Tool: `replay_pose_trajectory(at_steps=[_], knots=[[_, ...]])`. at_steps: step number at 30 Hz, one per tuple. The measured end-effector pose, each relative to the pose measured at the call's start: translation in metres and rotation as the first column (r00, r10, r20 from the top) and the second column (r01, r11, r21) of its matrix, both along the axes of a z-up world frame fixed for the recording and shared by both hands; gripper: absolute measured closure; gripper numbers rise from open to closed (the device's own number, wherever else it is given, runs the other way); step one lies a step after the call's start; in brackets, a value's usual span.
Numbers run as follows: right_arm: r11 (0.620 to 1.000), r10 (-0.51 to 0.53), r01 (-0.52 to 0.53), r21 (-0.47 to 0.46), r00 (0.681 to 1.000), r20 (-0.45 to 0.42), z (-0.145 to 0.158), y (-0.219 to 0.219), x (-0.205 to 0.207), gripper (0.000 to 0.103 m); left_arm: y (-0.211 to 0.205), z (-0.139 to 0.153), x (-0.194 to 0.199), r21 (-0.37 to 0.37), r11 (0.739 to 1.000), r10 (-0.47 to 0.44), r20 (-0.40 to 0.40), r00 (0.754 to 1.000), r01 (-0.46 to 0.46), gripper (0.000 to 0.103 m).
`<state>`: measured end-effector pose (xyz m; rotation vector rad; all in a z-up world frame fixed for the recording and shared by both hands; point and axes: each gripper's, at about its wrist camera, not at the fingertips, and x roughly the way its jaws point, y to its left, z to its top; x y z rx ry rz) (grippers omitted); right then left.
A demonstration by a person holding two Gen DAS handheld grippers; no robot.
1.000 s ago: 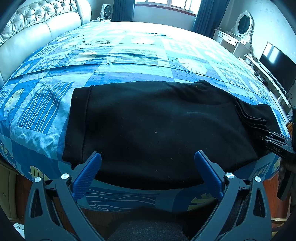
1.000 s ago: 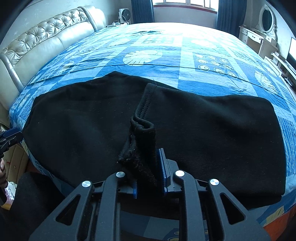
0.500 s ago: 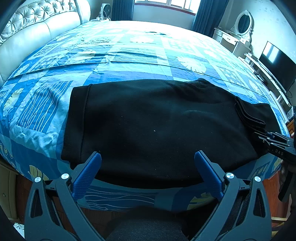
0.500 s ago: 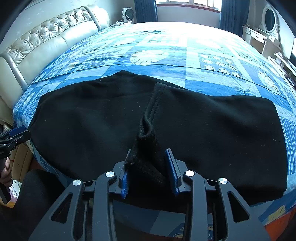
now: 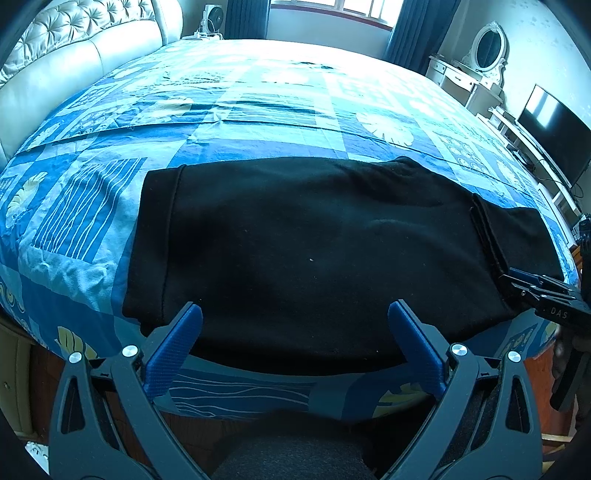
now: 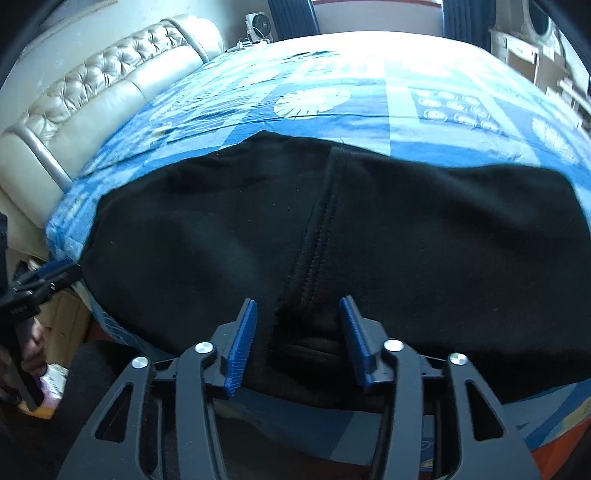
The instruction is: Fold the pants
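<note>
Black pants (image 5: 303,254) lie folded flat across the near edge of the bed, with a cuff band at their left end and a stacked hem at the right. My left gripper (image 5: 295,317) is open and empty, its blue fingertips just above the pants' near edge. My right gripper (image 6: 298,314) is open, its pads either side of the thick folded hem (image 6: 317,240), not gripping it. The right gripper also shows at the right edge of the left wrist view (image 5: 535,291). The left gripper shows at the left edge of the right wrist view (image 6: 40,280).
The bed carries a blue patterned quilt (image 5: 258,110). A tufted cream headboard (image 6: 92,99) stands at the left. A dresser with an oval mirror (image 5: 487,48) and a TV (image 5: 554,125) stand at the right. A fan (image 6: 258,26) stands beyond the bed.
My right gripper has opened and let go of the hem, which has dropped flat onto the pants. My left gripper stays open and has hardly moved.
</note>
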<state>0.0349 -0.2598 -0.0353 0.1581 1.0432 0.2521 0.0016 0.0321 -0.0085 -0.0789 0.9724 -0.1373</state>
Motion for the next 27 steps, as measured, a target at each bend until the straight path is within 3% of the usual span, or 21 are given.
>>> replay_pose_trajectory(at_steps=[2,6,9,12,15,20,22,23,24,27], knots=[[0.999,-0.003,0.003,0.032,1.0,-0.009,0.005,-0.003,0.001,0.048,0.0,0.0,-0.001,0.002,1.0,-0.002,0.0,1.0,0.002,0.002],[0.976,-0.03,0.022,0.217,0.999,0.034,0.036,-0.036,0.002,0.048,0.0,0.001,-0.002,-0.006,1.0,-0.005,-0.002,1.0,0.005,0.002],[0.939,-0.129,0.084,0.332,0.985,0.115,0.066,-0.097,0.004,0.047,-0.002,0.001,-0.004,-0.013,1.0,-0.014,-0.003,1.0,0.014,0.002],[0.894,-0.3,0.229,0.386,0.944,0.135,0.071,-0.174,0.005,0.047,-0.005,0.001,-0.004,-0.013,1.0,-0.026,0.0,1.0,0.026,0.002],[0.808,-0.448,0.388,0.444,0.894,0.033,0.045,-0.243,0.015,0.047,-0.005,0.0,-0.003,-0.023,0.999,-0.031,-0.007,0.999,0.031,0.002],[0.695,-0.478,0.482,0.533,0.864,-0.158,-0.014,-0.285,0.037,0.047,-0.007,-0.003,-0.002,-0.03,0.999,-0.03,-0.021,0.999,0.03,0.002],[0.679,-0.463,0.488,0.549,0.864,-0.195,-0.03,-0.284,0.045,0.052,-0.008,-0.005,-0.002,-0.03,0.999,-0.03,-0.027,0.999,0.029,0.002],[0.676,-0.456,0.486,0.554,0.866,-0.204,-0.035,-0.283,0.049,0.059,-0.008,-0.006,-0.002,-0.031,0.999,-0.03,-0.031,0.999,0.029,0.002],[0.684,-0.452,0.496,0.535,0.864,-0.223,-0.042,-0.281,0.053,0.073,-0.008,-0.007,-0.003,-0.032,0.999,-0.029,-0.034,0.999,0.028,0.002],[0.715,-0.449,0.502,0.487,0.863,-0.231,-0.048,-0.276,0.057,0.078,-0.009,-0.009,-0.003,-0.037,0.999,-0.028,-0.044,0.999,0.027,0.002]])
